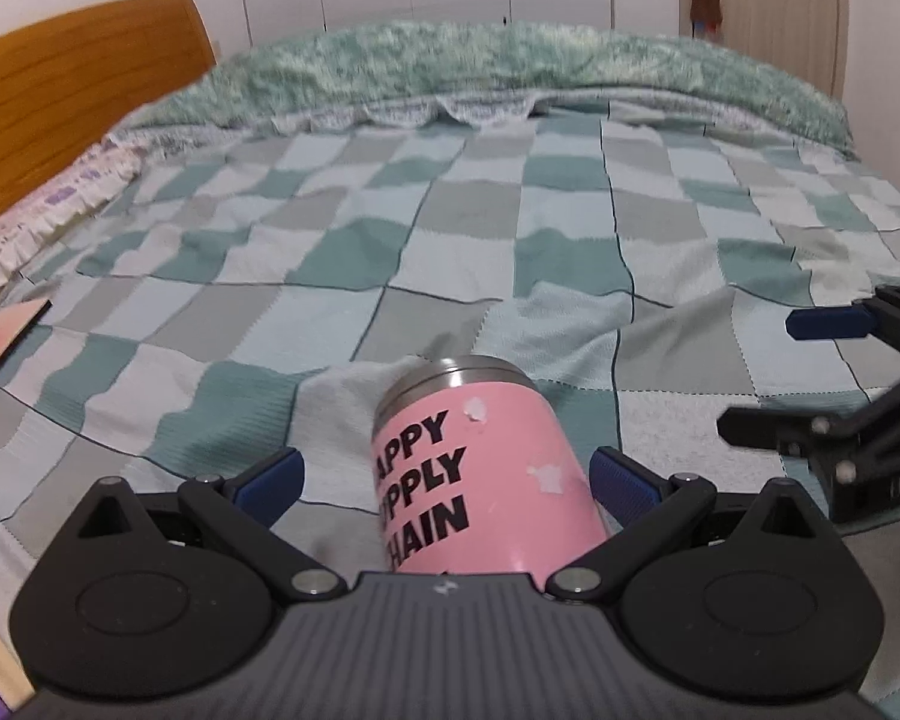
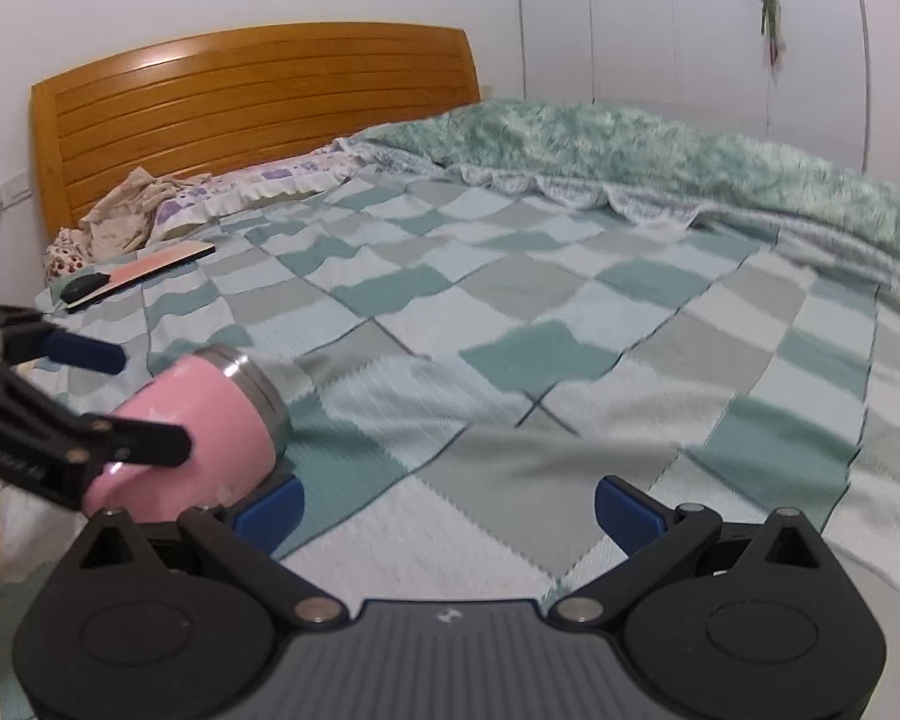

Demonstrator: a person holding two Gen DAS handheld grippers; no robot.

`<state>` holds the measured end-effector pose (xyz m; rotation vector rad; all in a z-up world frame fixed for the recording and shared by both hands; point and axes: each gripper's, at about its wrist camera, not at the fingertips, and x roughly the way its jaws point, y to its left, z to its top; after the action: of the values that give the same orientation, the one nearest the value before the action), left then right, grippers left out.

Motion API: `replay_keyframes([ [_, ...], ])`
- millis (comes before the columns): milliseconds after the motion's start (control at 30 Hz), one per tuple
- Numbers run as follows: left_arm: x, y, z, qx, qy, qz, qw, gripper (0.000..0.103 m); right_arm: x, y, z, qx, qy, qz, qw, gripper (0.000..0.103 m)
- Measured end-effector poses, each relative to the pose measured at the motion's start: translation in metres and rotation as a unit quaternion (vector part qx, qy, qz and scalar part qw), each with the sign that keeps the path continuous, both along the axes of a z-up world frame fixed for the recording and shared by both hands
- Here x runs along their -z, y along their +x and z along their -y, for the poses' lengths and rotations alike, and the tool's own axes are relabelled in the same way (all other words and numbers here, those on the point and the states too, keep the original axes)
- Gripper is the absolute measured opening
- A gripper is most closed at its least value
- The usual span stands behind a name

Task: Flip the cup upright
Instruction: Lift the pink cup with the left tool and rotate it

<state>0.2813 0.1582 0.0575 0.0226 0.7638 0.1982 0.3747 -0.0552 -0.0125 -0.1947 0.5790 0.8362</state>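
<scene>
Between fingers of your left hand-held gripper [image 1: 444, 483]: pink cup [image 1: 480, 468], lying on bed [image 1: 510, 228], jaws apart, unclamped. Right hand-held gripper [image 2: 447, 510] beside cup, apart, empty. Step: pre-grasp. Next: close left on cup, tip upright.

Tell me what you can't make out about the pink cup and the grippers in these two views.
- Cup base: left wrist view, hidden behind the left gripper body.
- Cup lettering: left wrist view, first letters curve out of sight.
- Cup mouth: faces away in both views, so contents unknown.
- Right finger pad contact with cup: left wrist view, too close to tell.
- Right gripper: open, nothing between its fingers.
</scene>
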Motion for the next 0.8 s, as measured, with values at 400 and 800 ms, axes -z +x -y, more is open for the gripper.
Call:
replay_keyframes([
  [400,0.019,0.039,-0.001,-0.025,-0.043,-0.098,0.9939,0.09,0.001,-0.01,0.004,-0.002,-0.019,0.029,0.999,0.103],
  [800,0.004,0.021,0.009,0.009,-0.027,-0.086,0.9958,0.088,-0.009,-0.018,0.002,-0.011,-0.019,0.039,0.999,0.103],
])
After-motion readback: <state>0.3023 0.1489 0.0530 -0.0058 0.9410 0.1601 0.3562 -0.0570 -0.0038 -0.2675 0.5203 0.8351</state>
